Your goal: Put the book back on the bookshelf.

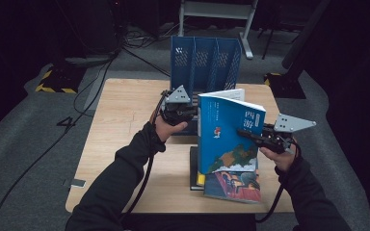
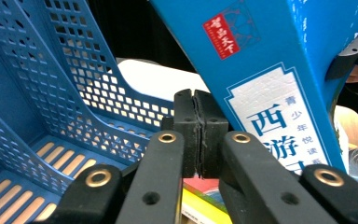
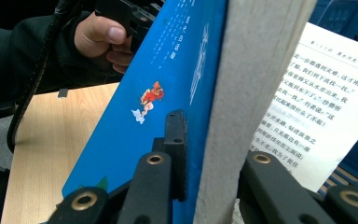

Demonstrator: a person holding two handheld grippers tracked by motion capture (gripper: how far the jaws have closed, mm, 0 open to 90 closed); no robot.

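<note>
A blue-covered book (image 1: 229, 134) stands upright in the air over the wooden table (image 1: 120, 125), its rear pages fanned open. My right gripper (image 1: 251, 136) is shut on its right edge; in the right gripper view the jaws (image 3: 205, 154) clamp the blue cover (image 3: 168, 84) and the thick page block, with a printed page (image 3: 317, 93) loose behind. My left gripper (image 1: 192, 114) sits at the book's spine side. Its pads (image 2: 200, 135) are pressed together with nothing visible between them, and the book (image 2: 279, 70) is just to their right.
A blue perforated file rack (image 1: 204, 62) stands at the table's far edge, close behind the left gripper (image 2: 51, 93). More books (image 1: 231, 185) lie flat in a stack under the raised one, near the front edge. Cables trail from both grippers across the table.
</note>
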